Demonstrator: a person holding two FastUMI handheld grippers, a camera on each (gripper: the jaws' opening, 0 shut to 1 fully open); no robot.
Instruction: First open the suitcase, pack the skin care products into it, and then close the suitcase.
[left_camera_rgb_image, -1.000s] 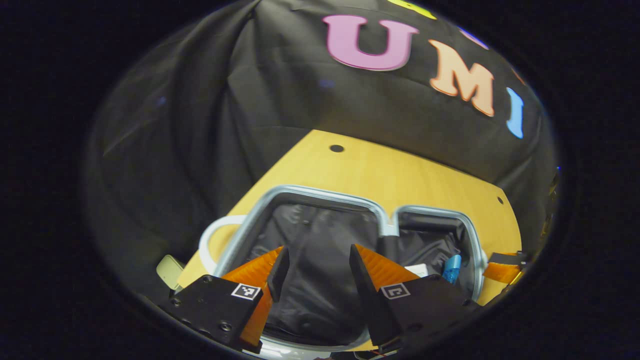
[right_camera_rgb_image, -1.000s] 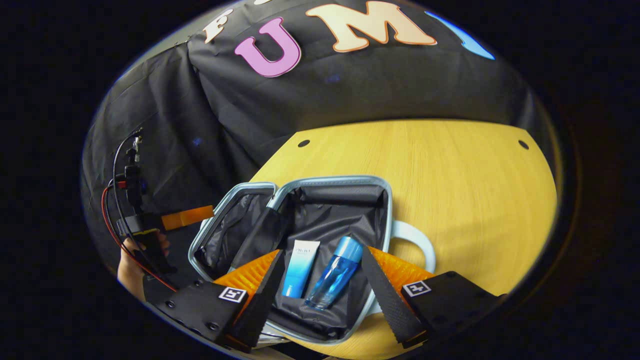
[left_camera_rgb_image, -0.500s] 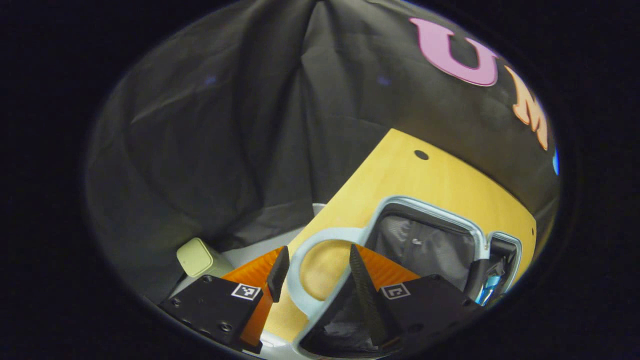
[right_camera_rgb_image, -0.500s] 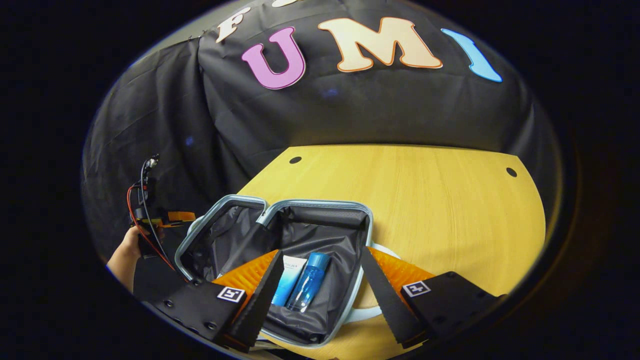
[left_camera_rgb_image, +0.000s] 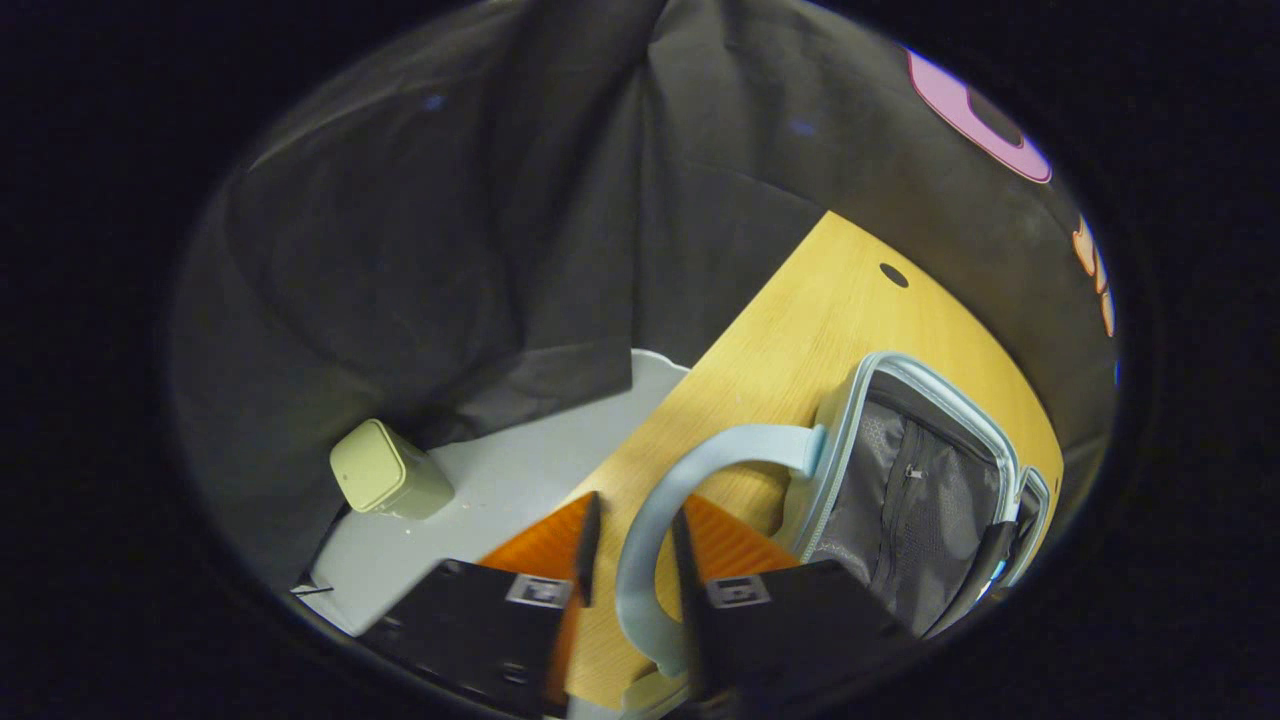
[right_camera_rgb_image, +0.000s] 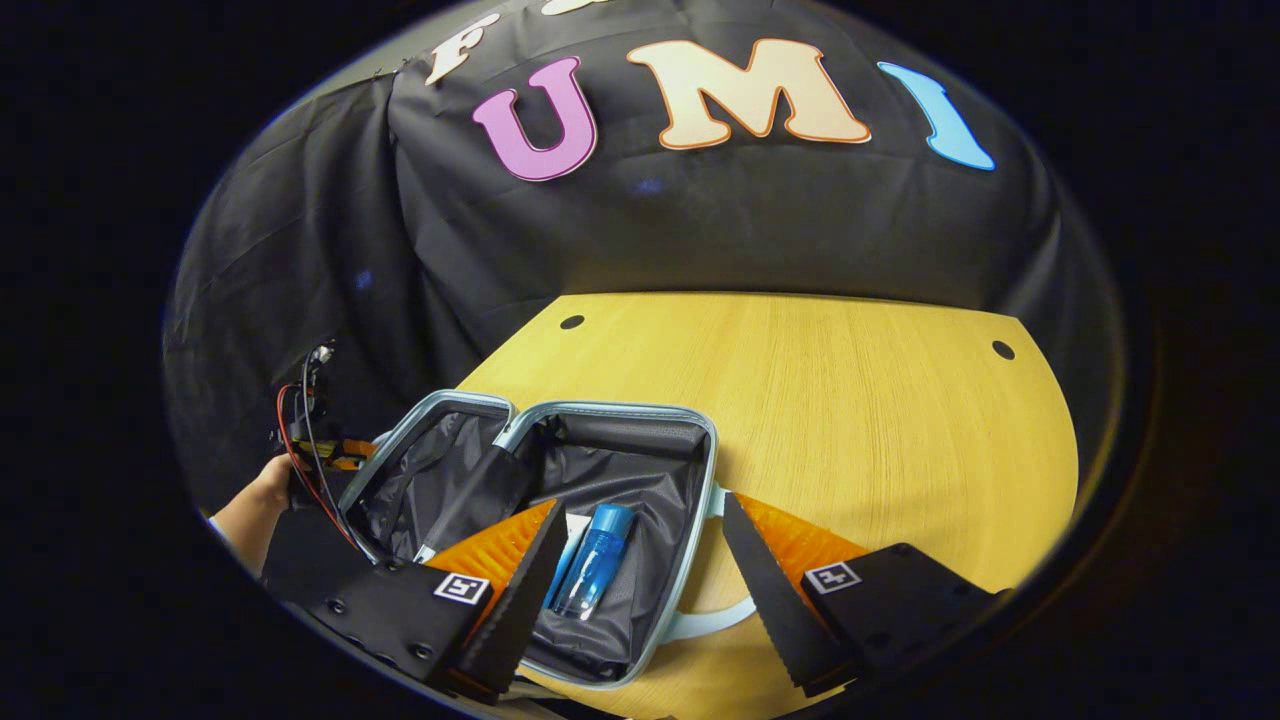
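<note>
The pale blue suitcase (right_camera_rgb_image: 610, 410) lies open on the wooden table (right_camera_rgb_image: 850, 420), both black-lined halves facing up. A blue bottle (right_camera_rgb_image: 595, 560) and a white-and-blue tube (right_camera_rgb_image: 572, 530) rest in the right half. My right gripper (right_camera_rgb_image: 642, 505) hovers open above that half, nothing between its fingers. In the left gripper view, the suitcase's (left_camera_rgb_image: 930, 400) curved handle (left_camera_rgb_image: 700, 450) passes between the fingers of my left gripper (left_camera_rgb_image: 635, 550), which has closed in on it. The right gripper view shows the left gripper (right_camera_rgb_image: 330, 450) and the hand (right_camera_rgb_image: 260, 495) holding it at the suitcase's left end.
A small pale green box (left_camera_rgb_image: 385, 480) stands on a grey-white surface (left_camera_rgb_image: 520, 480) beside the table's left edge. The suitcase's second handle (right_camera_rgb_image: 715, 620) sticks out to the right, with bare wood behind and to its right. Black cloth walls surround the table.
My left gripper swung left from over the suitcase lining to the handle and narrowed its fingers around it. The right gripper drew back slightly and stayed open.
</note>
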